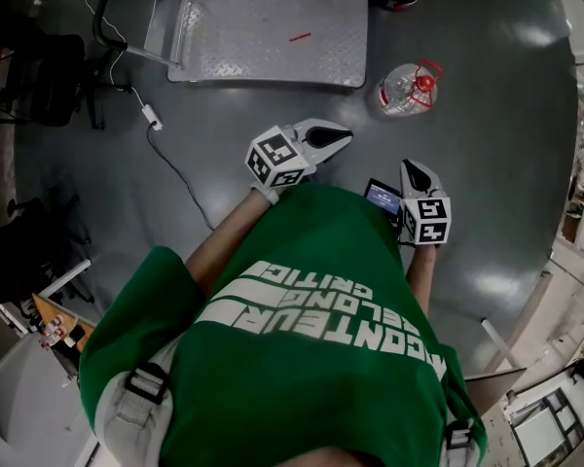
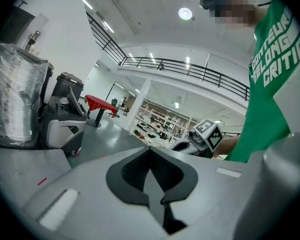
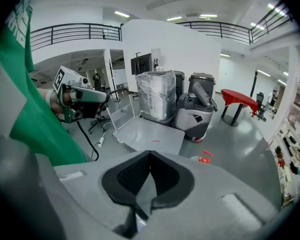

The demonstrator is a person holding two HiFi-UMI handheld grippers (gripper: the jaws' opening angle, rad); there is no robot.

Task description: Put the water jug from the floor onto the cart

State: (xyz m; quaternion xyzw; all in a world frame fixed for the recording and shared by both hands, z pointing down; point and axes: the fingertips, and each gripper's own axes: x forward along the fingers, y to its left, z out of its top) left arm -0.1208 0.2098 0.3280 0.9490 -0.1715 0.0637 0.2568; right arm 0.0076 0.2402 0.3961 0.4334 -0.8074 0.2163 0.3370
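Left gripper (image 1: 345,137) and right gripper (image 1: 414,169) both clenched, nothing between the jaws, held near the chest. Water jug (image 1: 405,90) on the floor ahead, slightly right, well apart from both, nearer the right gripper. Seemingly upright, long axis vertical, red cap (image 1: 425,81) on top. Just beside the cart (image 1: 273,32) deck's right corner.

A white cable (image 1: 152,119) snakes over the grey floor (image 1: 487,163) — a red table (image 3: 238,99) stands farther off.

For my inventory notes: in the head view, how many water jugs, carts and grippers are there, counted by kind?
water jug: 1
cart: 1
grippers: 2, the left gripper and the right gripper
Total: 4
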